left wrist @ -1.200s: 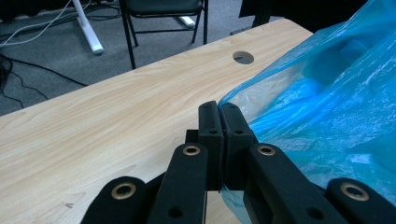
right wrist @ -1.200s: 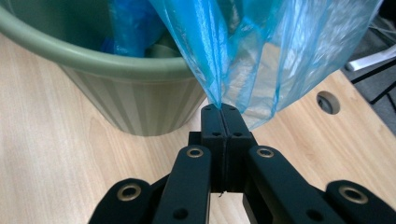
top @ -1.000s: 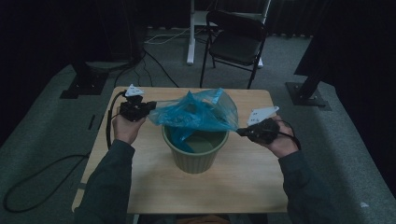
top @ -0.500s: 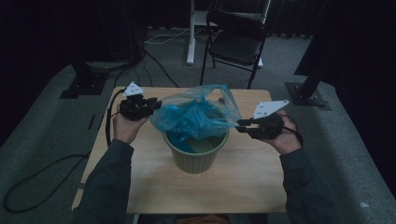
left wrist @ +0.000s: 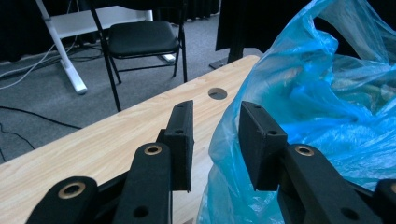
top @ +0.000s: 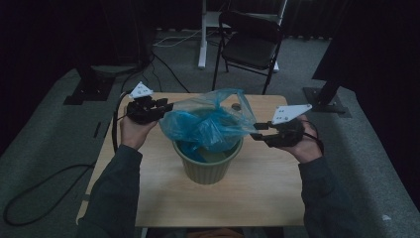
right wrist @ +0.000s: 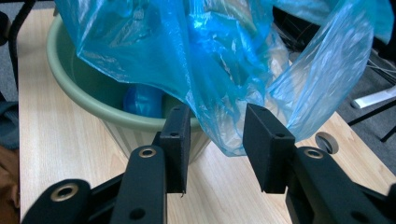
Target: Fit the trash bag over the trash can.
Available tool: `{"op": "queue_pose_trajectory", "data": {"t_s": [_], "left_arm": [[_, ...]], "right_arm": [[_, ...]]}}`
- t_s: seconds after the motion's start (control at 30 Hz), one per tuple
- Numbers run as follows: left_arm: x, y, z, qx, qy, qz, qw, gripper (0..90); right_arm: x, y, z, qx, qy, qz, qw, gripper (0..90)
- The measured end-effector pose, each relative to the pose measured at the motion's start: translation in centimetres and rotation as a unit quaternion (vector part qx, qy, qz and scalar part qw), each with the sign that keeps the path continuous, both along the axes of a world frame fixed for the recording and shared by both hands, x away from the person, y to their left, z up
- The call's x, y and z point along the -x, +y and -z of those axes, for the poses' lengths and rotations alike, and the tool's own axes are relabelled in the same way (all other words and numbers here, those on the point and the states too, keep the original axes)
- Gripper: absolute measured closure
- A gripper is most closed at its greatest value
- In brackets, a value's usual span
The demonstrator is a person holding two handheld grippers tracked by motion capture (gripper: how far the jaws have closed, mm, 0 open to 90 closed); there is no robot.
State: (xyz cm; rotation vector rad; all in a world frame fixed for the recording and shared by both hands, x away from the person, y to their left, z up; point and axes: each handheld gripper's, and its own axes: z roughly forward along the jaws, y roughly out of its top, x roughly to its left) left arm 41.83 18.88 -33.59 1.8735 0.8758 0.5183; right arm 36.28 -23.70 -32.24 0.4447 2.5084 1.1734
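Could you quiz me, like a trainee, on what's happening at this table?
1. True or false: the blue plastic bag lies flat on the table.
2. What does the bag sit in? A) green bin B) cardboard box C) metal bowl
3. Are the left gripper and right gripper clamped on the bag?

Key:
1. False; it billows above the green bin.
2. A.
3. No; both have just been opening, bag film loose between the jaws.

high view: fixed above the person's side, facing forward and down over the whole table (top: 148, 163), far off. left gripper view: close, low, along its jaws toward the chair (left wrist: 140, 39). right gripper view: close, along its jaws. all views share the blue bag (top: 208, 124), table top.
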Motion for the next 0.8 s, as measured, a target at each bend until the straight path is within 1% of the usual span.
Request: {"op": "queue_pose_trajectory", "data": {"t_s": [0.03, 0.07, 0.13, 0.2, 0.3, 0.33, 0.4, 0.43, 0.47, 0.5, 0.53, 0.57, 0.63, 0.67, 0.7, 0.77, 0.8], "left_arm": [[-0.1, -0.1, -0.1, 0.002, -0.001, 0.001, 1.0000, 66.4], [-0.3, -0.3, -0.1, 0.000, 0.000, 0.002, 1.0000, 66.5], [-0.7, -1.0, -0.2, -0.015, 0.001, 0.003, 0.9999, 67.2], [-0.8, -1.2, -0.2, -0.015, 0.002, 0.003, 0.9999, 67.4], [-1.0, -1.4, -0.3, -0.017, 0.003, 0.003, 0.9999, 68.7], [-1.1, -1.4, -0.4, -0.018, 0.002, 0.002, 0.9998, 68.9], [-1.2, -1.5, -0.4, -0.017, 0.002, 0.003, 0.9998, 69.0], [-1.3, -1.6, -0.3, -0.020, 0.005, 0.003, 0.9998, 69.0], [-1.4, -1.7, -0.3, -0.021, 0.007, 0.002, 0.9997, 69.8], [-1.6, -1.7, -0.1, -0.023, 0.009, 0.001, 0.9997, 72.0], [-1.6, -1.7, -0.1, -0.023, 0.009, 0.001, 0.9997, 74.3], [-1.7, -1.8, -0.1, -0.023, 0.010, -0.001, 0.9997, 74.3], [-1.9, -1.7, 0.1, -0.022, 0.013, -0.006, 0.9997, 77.9], [-2.0, -1.7, 0.1, -0.022, 0.015, -0.006, 0.9996, 79.3], [-2.1, -1.7, 0.2, -0.022, 0.017, -0.008, 0.9996, 81.3], [-2.3, -1.7, 0.4, -0.022, 0.022, -0.009, 0.9995, 82.5], [-2.4, -1.7, 0.5, -0.022, 0.024, -0.010, 0.9994, 82.5]], "right_arm": [[0.0, 0.0, -0.2, -0.008, 0.001, -0.002, 1.0000, 58.6], [0.0, 0.0, -0.2, -0.007, 0.002, -0.001, 1.0000, 57.3], [-0.1, 0.2, -0.2, 0.000, 0.005, -0.003, 1.0000, 55.5], [0.0, 0.3, -0.1, 0.002, 0.003, -0.002, 1.0000, 54.6], [0.1, 0.2, -0.2, -0.003, 0.004, -0.006, 1.0000, 50.0], [0.1, 0.1, -0.2, -0.004, 0.004, -0.010, 0.9999, 49.7], [0.2, 0.0, -0.3, -0.006, 0.001, -0.009, 0.9999, 49.0], [0.2, -0.1, -0.3, -0.011, -0.001, -0.007, 0.9999, 48.9], [0.2, -0.2, -0.5, -0.022, -0.005, -0.004, 0.9998, 49.6], [0.1, -0.2, -0.6, -0.028, -0.009, 0.005, 0.9996, 55.3], [0.1, -0.2, -0.6, -0.028, -0.009, 0.005, 0.9996, 55.3], [-0.1, -0.1, -0.6, -0.029, -0.009, 0.012, 0.9995, 63.6], [-0.4, 0.1, -0.6, -0.029, -0.005, 0.025, 0.9992, 70.6], [-0.7, 0.3, -0.5, -0.029, -0.003, 0.032, 0.9991, 71.2], [-1.2, 0.8, -0.2, -0.029, 0.000, 0.049, 0.9984, 70.2], [-1.8, 1.3, 0.3, -0.021, 0.002, 0.068, 0.9975, 69.5], [-1.8, 1.3, 0.3, -0.021, 0.002, 0.068, 0.9975, 69.5]]}}
